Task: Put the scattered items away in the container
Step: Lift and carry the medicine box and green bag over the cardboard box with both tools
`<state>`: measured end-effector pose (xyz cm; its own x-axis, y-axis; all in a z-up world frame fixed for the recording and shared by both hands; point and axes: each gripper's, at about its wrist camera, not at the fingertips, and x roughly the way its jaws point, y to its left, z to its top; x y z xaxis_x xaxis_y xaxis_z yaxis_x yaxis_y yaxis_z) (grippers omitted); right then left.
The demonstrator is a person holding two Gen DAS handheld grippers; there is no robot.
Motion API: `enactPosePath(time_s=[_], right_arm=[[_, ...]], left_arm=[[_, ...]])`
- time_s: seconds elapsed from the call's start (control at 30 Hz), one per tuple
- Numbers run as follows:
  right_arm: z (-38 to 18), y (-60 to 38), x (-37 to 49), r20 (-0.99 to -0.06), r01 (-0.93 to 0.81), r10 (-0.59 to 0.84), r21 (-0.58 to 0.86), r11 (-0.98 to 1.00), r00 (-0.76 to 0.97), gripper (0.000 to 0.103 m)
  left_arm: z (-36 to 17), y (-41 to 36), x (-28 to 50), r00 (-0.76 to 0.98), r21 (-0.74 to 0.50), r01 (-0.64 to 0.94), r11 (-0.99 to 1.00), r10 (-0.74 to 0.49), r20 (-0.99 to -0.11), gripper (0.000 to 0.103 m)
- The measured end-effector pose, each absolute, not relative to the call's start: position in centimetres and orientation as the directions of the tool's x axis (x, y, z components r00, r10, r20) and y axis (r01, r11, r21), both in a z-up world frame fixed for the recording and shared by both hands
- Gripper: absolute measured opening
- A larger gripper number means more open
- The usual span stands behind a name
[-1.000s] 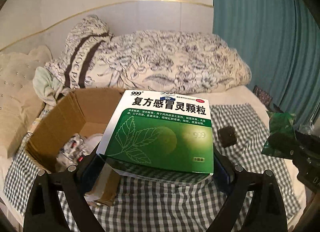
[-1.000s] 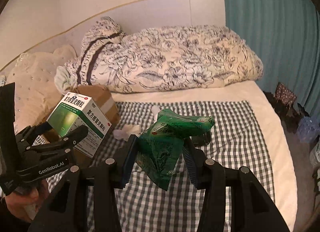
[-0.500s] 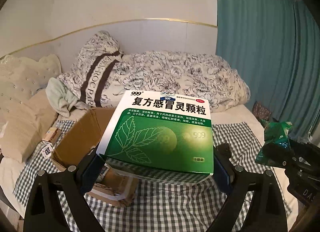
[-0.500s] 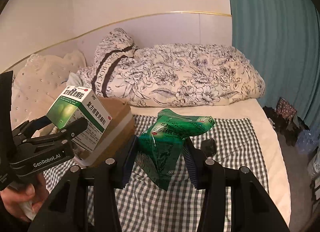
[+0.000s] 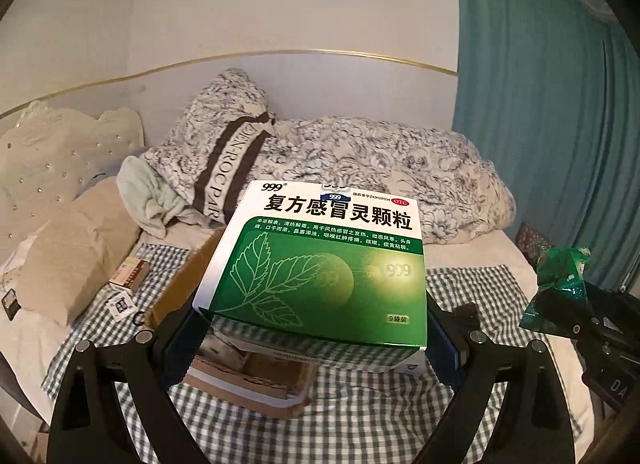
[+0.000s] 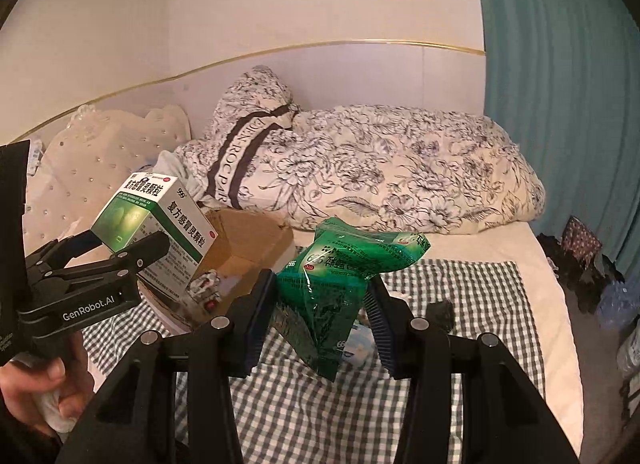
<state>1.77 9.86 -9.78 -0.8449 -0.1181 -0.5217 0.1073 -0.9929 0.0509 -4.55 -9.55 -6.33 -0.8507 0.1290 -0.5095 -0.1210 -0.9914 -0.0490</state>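
Note:
My left gripper (image 5: 312, 328) is shut on a green and white medicine box (image 5: 320, 268), held in the air above the open cardboard box (image 5: 256, 380) on the checked cloth. The medicine box (image 6: 156, 232) and left gripper (image 6: 116, 252) also show in the right wrist view, over the cardboard box (image 6: 248, 240). My right gripper (image 6: 320, 316) is shut on a crumpled green foil packet (image 6: 340, 284), held above the cloth to the right of the cardboard box. The packet (image 5: 556, 284) shows at the right edge of the left wrist view.
A small orange and white box (image 5: 130, 274) and a small card (image 5: 122, 304) lie on the cloth left of the cardboard box. A small dark object (image 6: 440, 310) lies on the cloth to the right. A floral duvet (image 6: 380, 171) and pillows lie behind; a teal curtain (image 6: 560, 83) hangs right.
Both grippers have risen with their loads and the views have tilted up. The cardboard box now sits lower and closer under the medicine box, its inside mostly hidden.

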Motion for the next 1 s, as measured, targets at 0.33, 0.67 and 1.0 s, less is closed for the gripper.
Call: enactPosePath(time_s=[0.33, 0.67, 1.0], right_arm=[[-9.7, 5.8, 0.1, -0.516, 0.161, -0.161, 0.045, -0.986, -0.841, 0.045], [-11.0, 1.7, -3.0, -0.534, 0.216, -0.205, 0.042, -0.976, -0.821, 0.045], [-13.4, -1.6, -7.1, -0.568, 0.266, -0.242, 0.043, -0.963, -0.786, 0.045]], left_arm=[[-6.6, -14.2, -6.1, -0.850, -0.044, -0.069, -0.997, 0.082, -0.520, 0.095], [-8.2, -17.3, -9.0, -0.834, -0.038, -0.046, -0.998, 0.060, -0.549, 0.095], [-11.2, -19.3, -12.7, -0.800, -0.039, -0.027, -0.999, 0.045, -0.599, 0.095]])
